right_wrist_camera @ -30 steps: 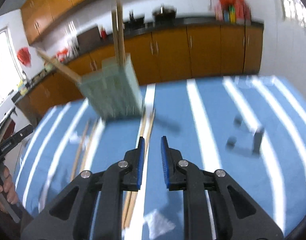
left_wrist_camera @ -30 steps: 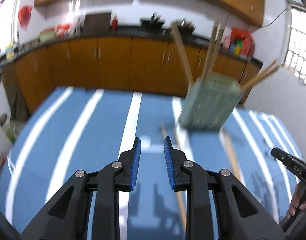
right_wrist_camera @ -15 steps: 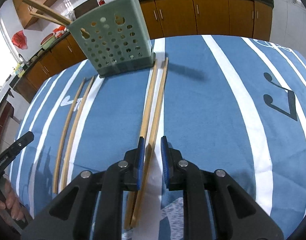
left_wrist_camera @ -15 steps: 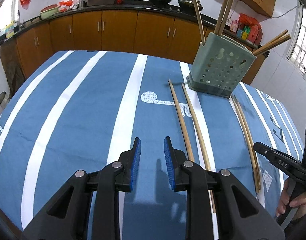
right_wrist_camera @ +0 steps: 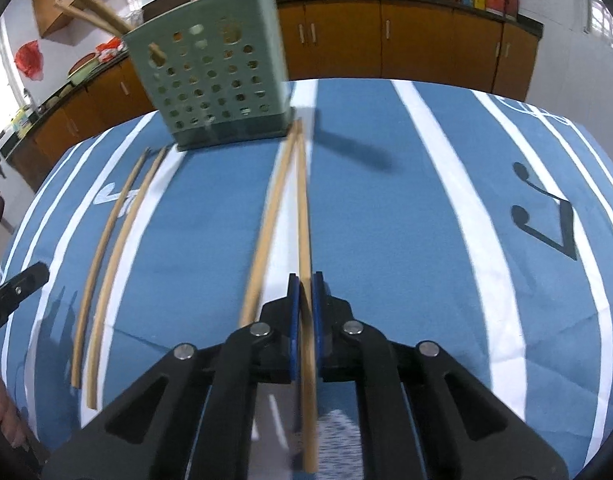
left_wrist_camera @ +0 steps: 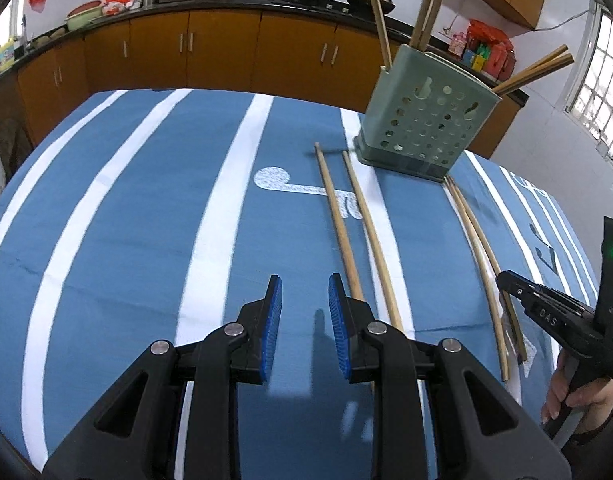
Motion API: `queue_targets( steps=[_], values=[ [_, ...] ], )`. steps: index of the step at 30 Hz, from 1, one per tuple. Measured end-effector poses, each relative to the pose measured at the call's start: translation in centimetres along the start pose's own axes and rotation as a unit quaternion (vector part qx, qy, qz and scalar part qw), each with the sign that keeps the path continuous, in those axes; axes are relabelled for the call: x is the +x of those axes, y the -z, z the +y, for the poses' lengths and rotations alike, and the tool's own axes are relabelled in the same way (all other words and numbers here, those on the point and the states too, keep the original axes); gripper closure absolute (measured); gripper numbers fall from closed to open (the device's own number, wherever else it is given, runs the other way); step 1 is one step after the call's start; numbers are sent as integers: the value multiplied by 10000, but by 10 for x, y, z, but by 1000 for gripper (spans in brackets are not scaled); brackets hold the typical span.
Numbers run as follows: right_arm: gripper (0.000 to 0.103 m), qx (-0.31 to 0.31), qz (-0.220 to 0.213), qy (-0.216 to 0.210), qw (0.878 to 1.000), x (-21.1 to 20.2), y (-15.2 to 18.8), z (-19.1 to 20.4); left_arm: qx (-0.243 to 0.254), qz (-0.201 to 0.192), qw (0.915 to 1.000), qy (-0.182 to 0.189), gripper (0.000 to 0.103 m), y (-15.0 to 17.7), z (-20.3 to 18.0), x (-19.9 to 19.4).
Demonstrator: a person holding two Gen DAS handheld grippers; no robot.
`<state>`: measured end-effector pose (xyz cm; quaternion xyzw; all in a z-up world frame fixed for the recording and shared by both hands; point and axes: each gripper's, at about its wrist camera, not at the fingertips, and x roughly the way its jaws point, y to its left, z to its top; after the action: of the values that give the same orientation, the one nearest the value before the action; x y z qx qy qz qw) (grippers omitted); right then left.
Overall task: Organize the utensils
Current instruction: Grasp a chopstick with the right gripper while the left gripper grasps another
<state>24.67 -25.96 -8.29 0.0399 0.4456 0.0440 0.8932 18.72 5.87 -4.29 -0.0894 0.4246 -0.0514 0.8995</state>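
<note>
Kitchen setting: orange-brown wooden base cabinets [left_wrist_camera: 226, 52] line the upper part of both views behind a blue tablecloth with white stripes [left_wrist_camera: 126, 220] that fills the middle. A pale green perforated plastic utensil holder [right_wrist_camera: 210, 80] stands upright at upper left of the right wrist view, with several chopsticks already leaning out of its top. Four long, thin, light-brown wooden chopsticks lie loose on the cloth in two pairs. In the right wrist view, the left pair of chopsticks [right_wrist_camera: 106, 248] lies at centre left, well apart from the right pair; of the right pair, the outer chopstick [right_wrist_camera: 306, 240] runs from the holder's base down the middle of the frame and passes between the blue pads of the right gripper [right_wrist_camera: 305, 292], whose jaws have just been closing and are now clamped on it near its lower end. Its partner, the inner chopstick [right_wrist_camera: 266, 232], lies just beside it, outside the jaws. The left gripper [left_wrist_camera: 305, 300], at lower centre of the left wrist view, stands partly parted with nothing between its pads, just left of the nearest loose chopstick. Handling, as judged: the sticks appear light, stiff and smooth, so they may pivot or slide in a two-point grip; a hold near one end lets the long free end swing, whereas a hold closer to the middle would likely steady it for lowering into the holder. Breakage seems unlikely.
</note>
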Motion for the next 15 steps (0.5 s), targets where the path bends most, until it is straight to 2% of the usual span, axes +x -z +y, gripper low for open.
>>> queue_targets(
  steps=[5, 9, 13, 15],
  values=[
    [96, 342, -55, 184, 9992, -2, -1, -22, 61, 108, 9997, 223, 78, 2, -9, 6],
    [95, 364, -70, 192, 9991, -2, -1, -27, 221, 186, 9989, 382, 78, 5, -21, 10],
    [95, 330, -96, 221, 9992, -2, -1, -26, 435, 307, 9981, 325, 81, 10, -34, 17],
    [95, 350, -93, 193, 9992, -1, -2, -27, 502, 378, 9977, 247, 85, 11, -37, 22]
  ],
)
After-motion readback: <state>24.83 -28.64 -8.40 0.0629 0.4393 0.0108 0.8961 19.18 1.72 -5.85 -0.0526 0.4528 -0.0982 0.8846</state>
